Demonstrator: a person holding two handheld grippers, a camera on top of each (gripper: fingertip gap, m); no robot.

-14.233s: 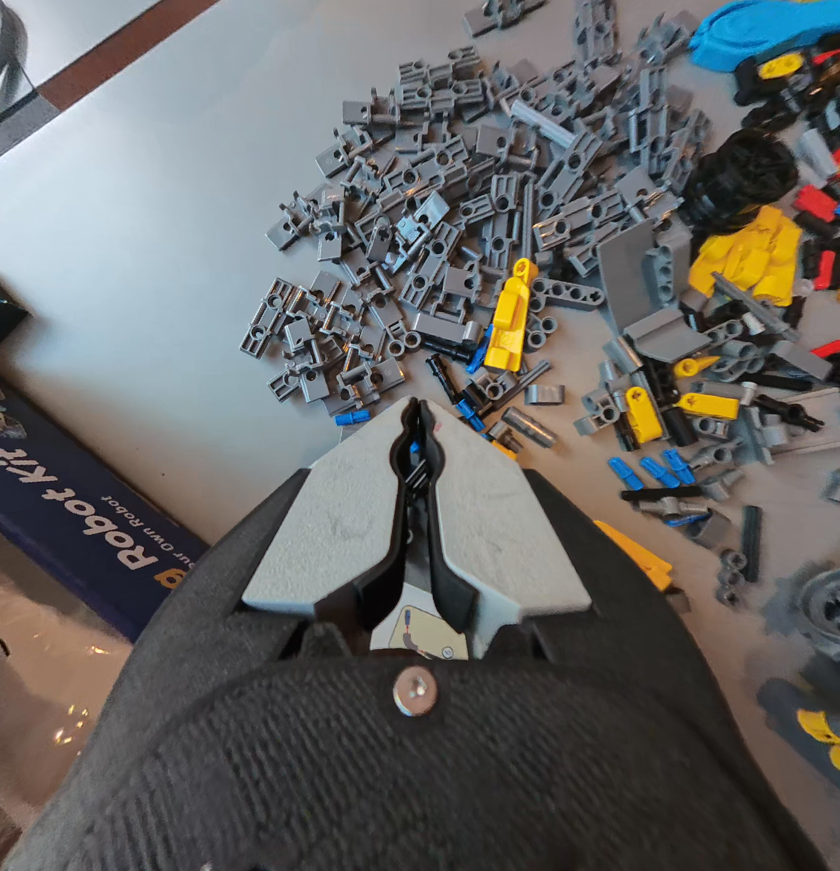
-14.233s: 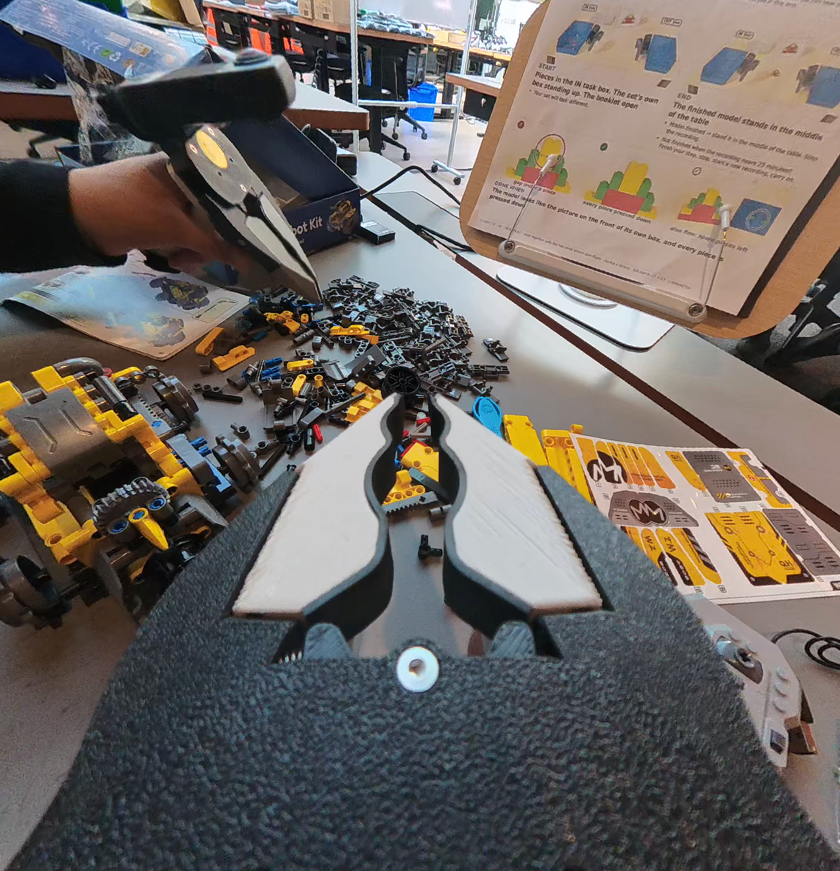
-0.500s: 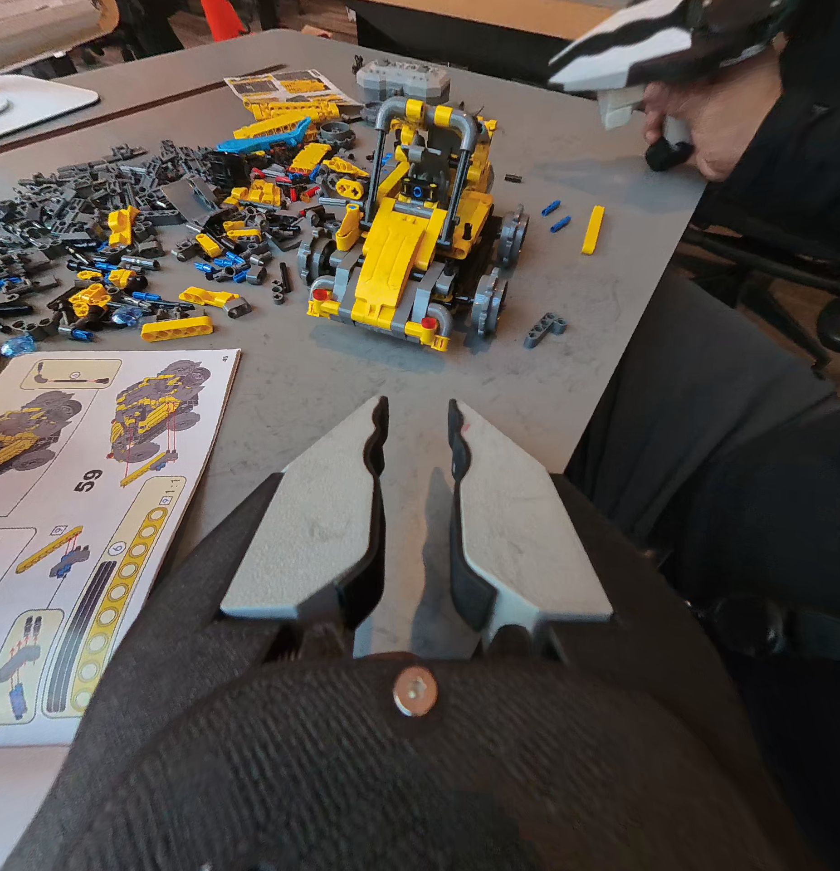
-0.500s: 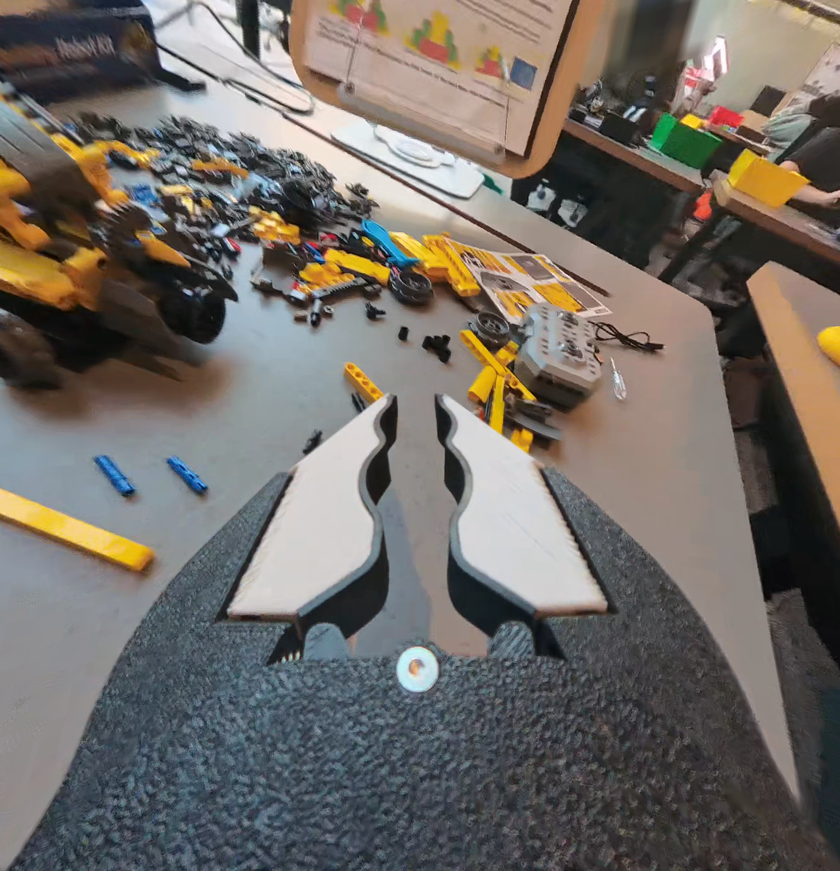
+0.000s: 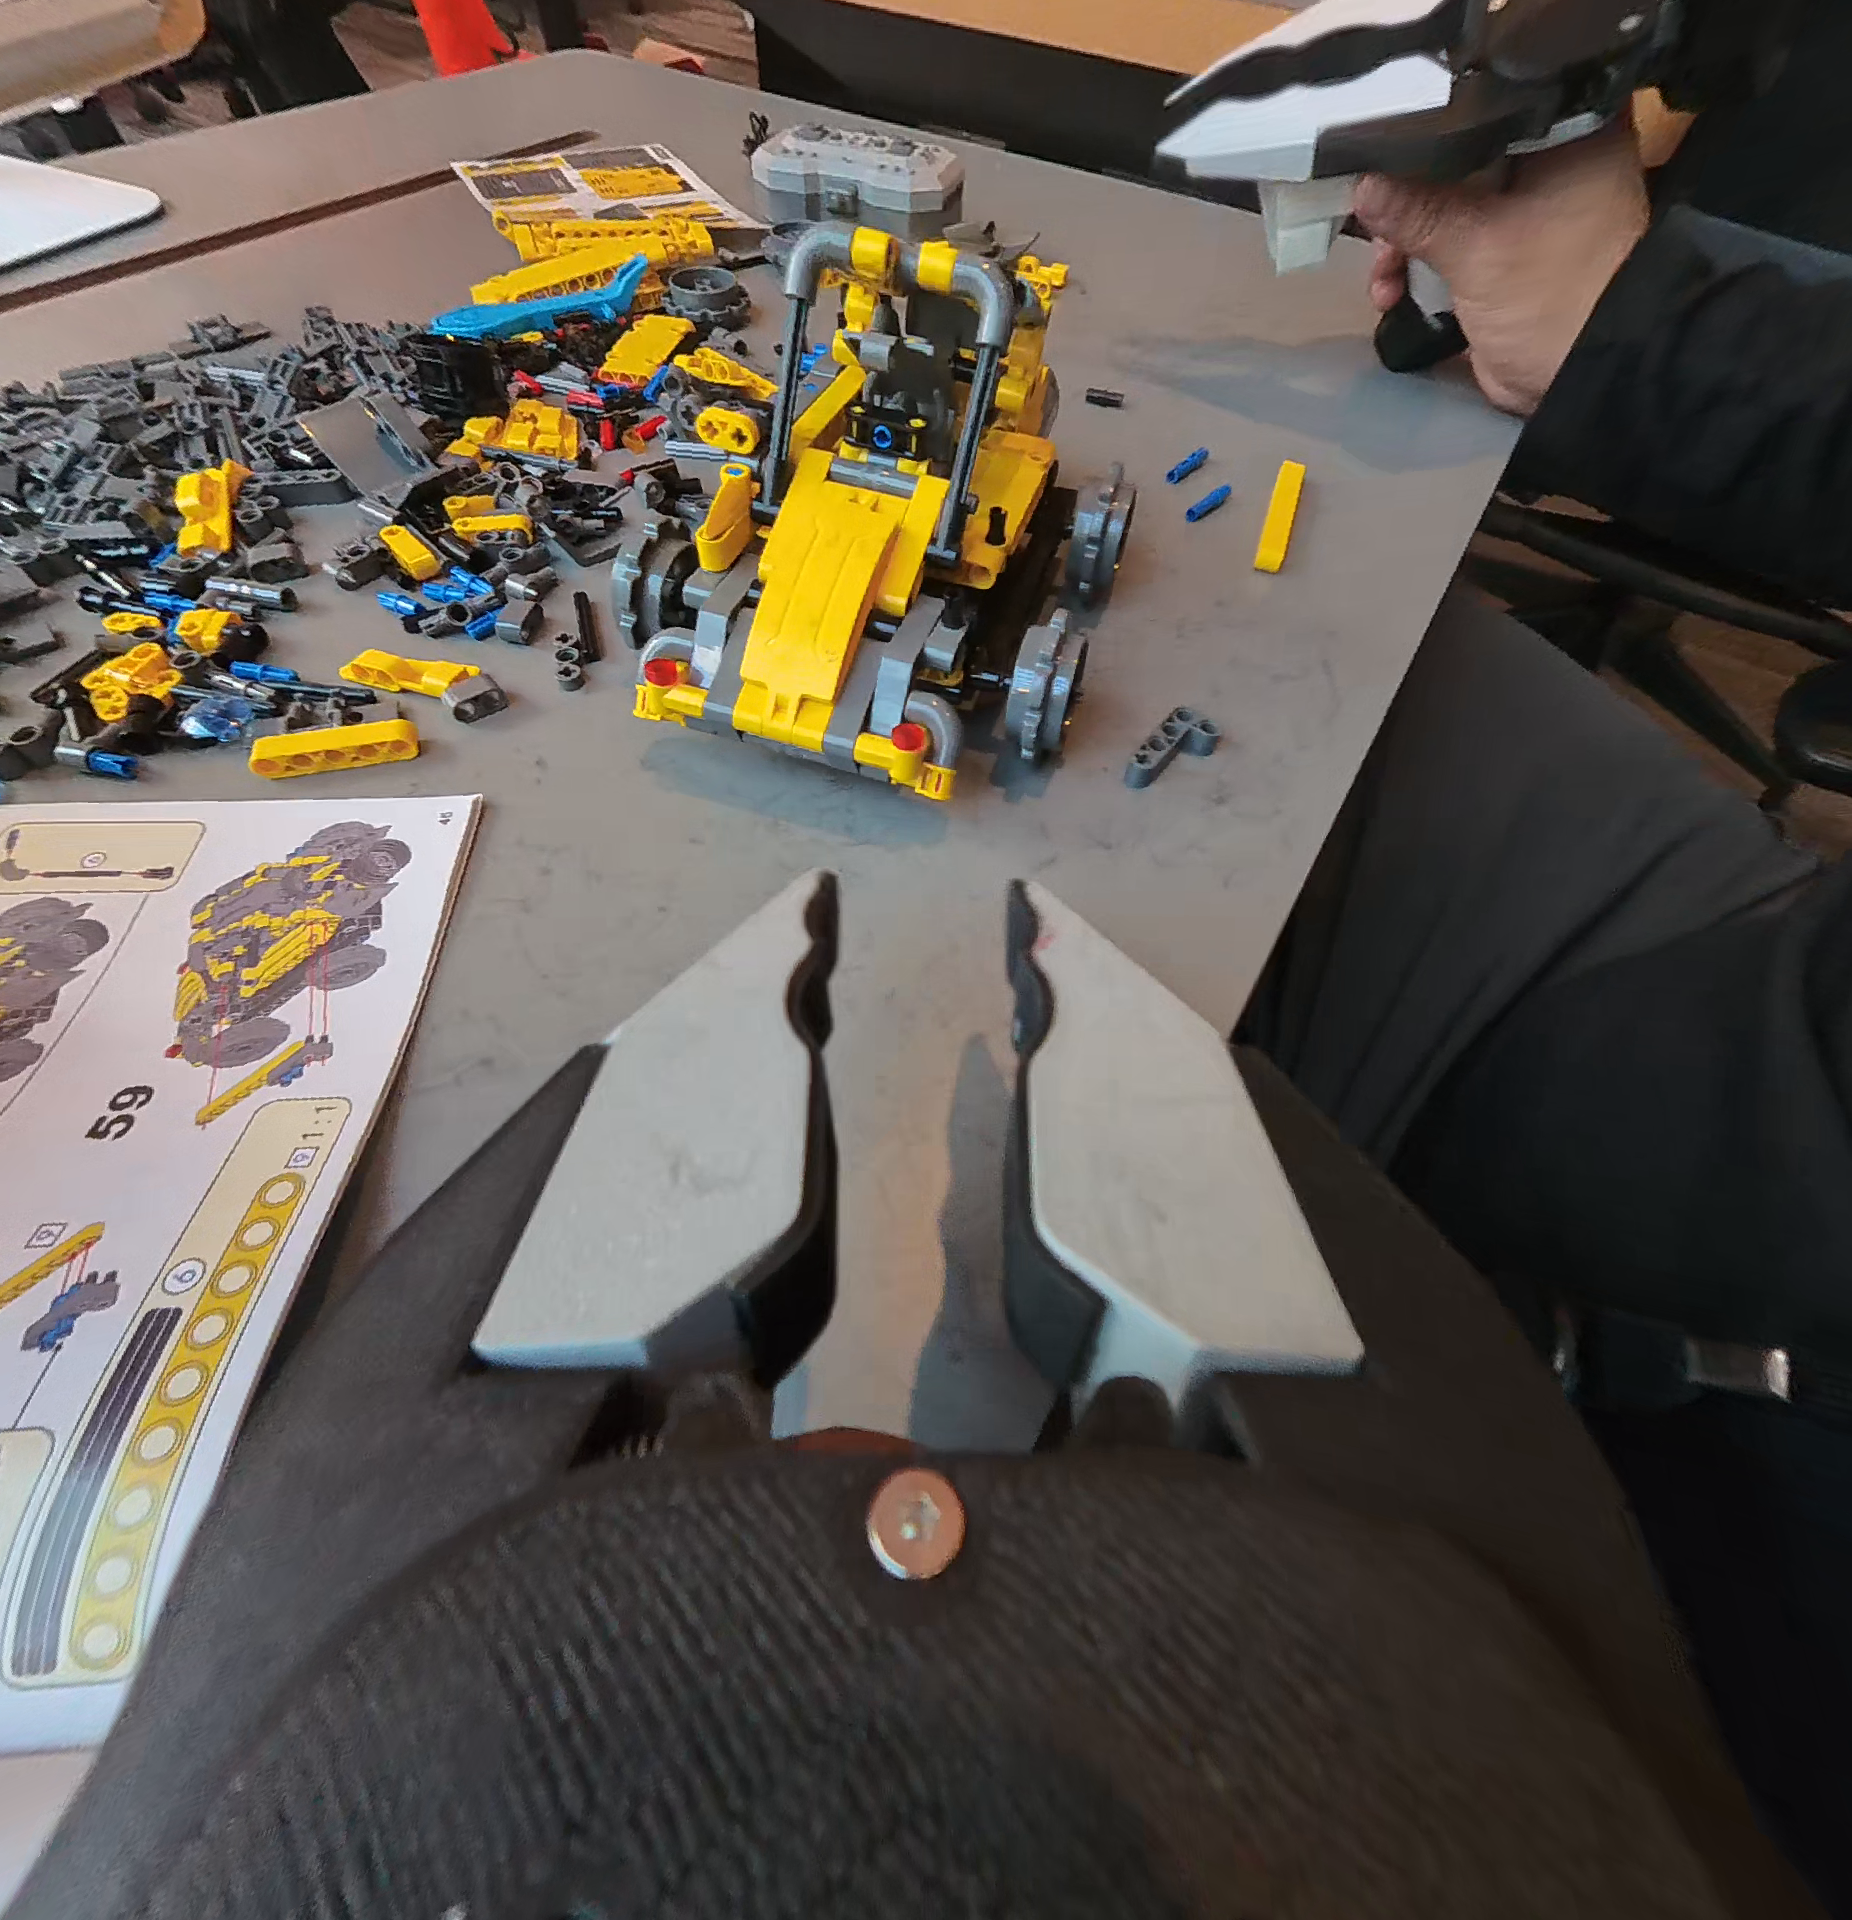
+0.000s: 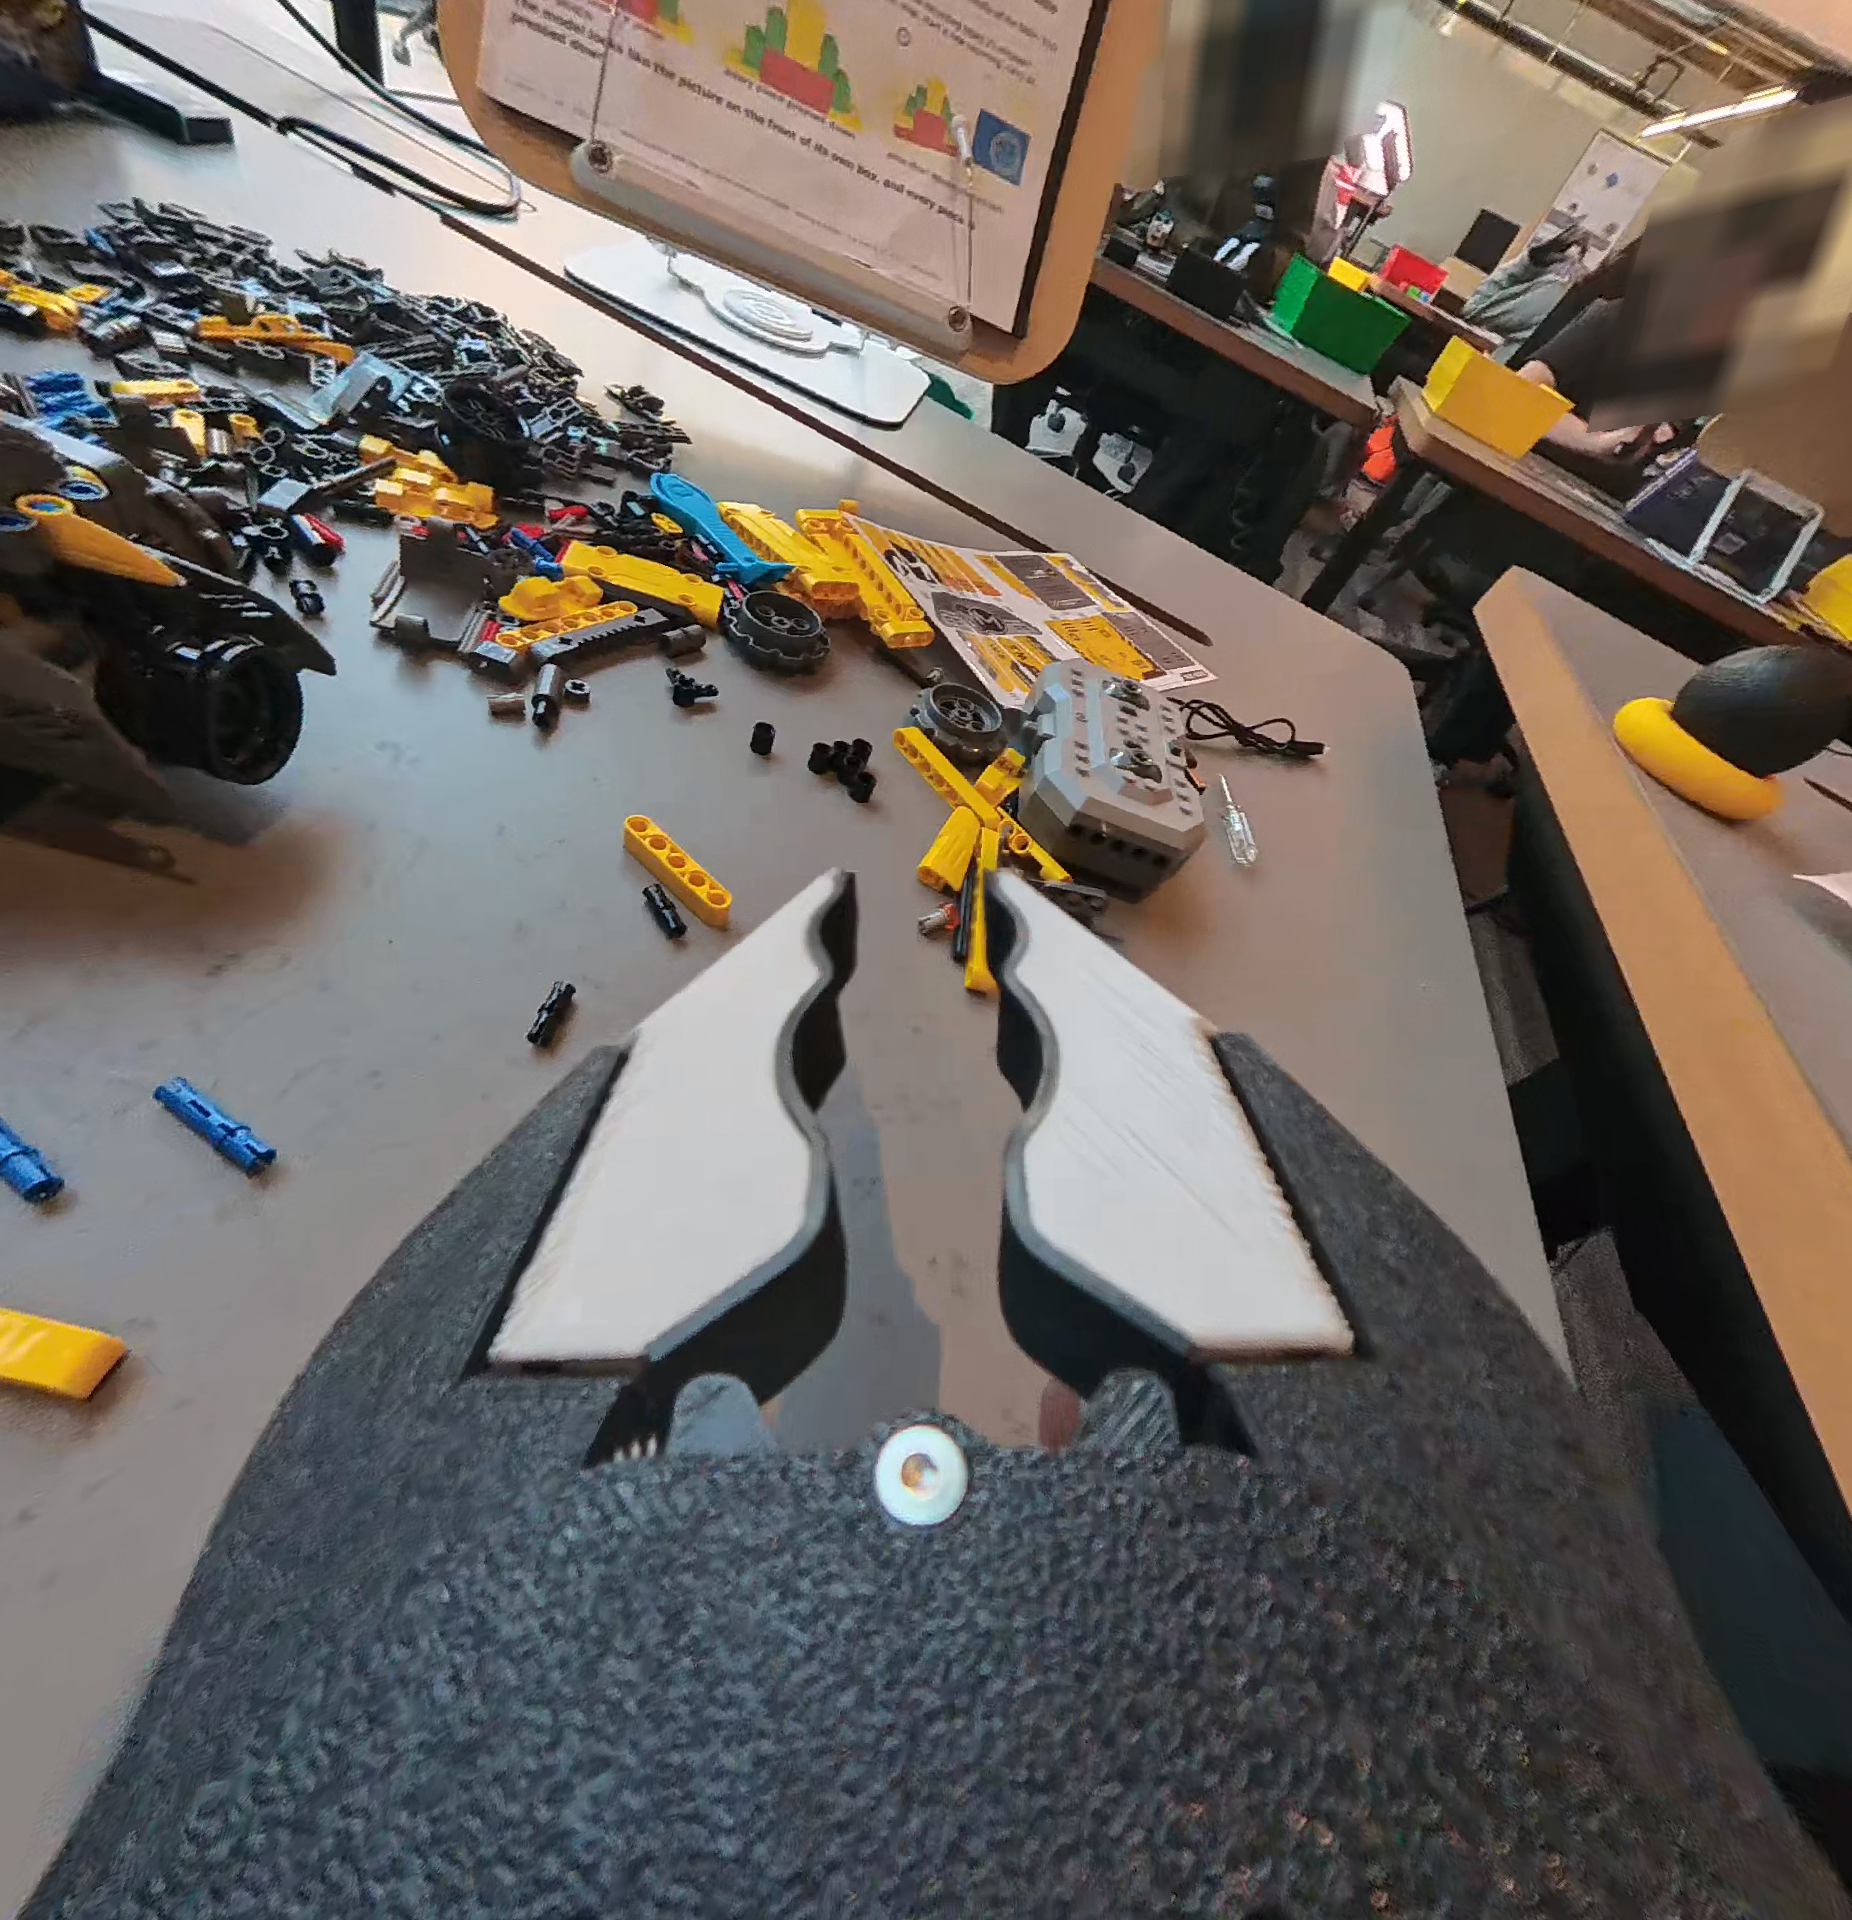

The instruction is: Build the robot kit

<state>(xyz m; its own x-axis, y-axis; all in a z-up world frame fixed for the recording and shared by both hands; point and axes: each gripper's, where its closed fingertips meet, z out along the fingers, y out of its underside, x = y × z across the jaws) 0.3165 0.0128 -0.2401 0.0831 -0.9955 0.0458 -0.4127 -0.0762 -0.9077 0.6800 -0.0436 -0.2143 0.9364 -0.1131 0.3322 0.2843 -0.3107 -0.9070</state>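
We hold both tools over the grey laminate desk (image 5: 610,883), largest thing in view, its near edge by our lap. On it stands the half-built yellow-and-grey brick vehicle with a grey roll bar (image 5: 849,582), well ahead of the left claw (image 5: 917,899), whose jaws stand apart and empty above bare desk. Beside that claw lies the open white instruction booklet (image 5: 174,1091); beyond it spreads the heap of loose grey, black and yellow plastic pieces (image 5: 226,488). The right claw (image 6: 917,894), jaws likewise apart and gripping nothing, hovers just short of the grey brick motor block (image 6: 1109,779) and the yellow beams (image 6: 963,821) leaning against it. Smaller items lie apart: a short yellow holed beam (image 6: 678,868), a flat yellow strip (image 5: 1278,514), two blue pins (image 5: 1197,483) and black pins (image 6: 551,1013). Our judgement of the risk: the small pins are loose and round, and a careless sweep of either tool could roll them off the desk edge, or jolt the unfinished vehicle apart
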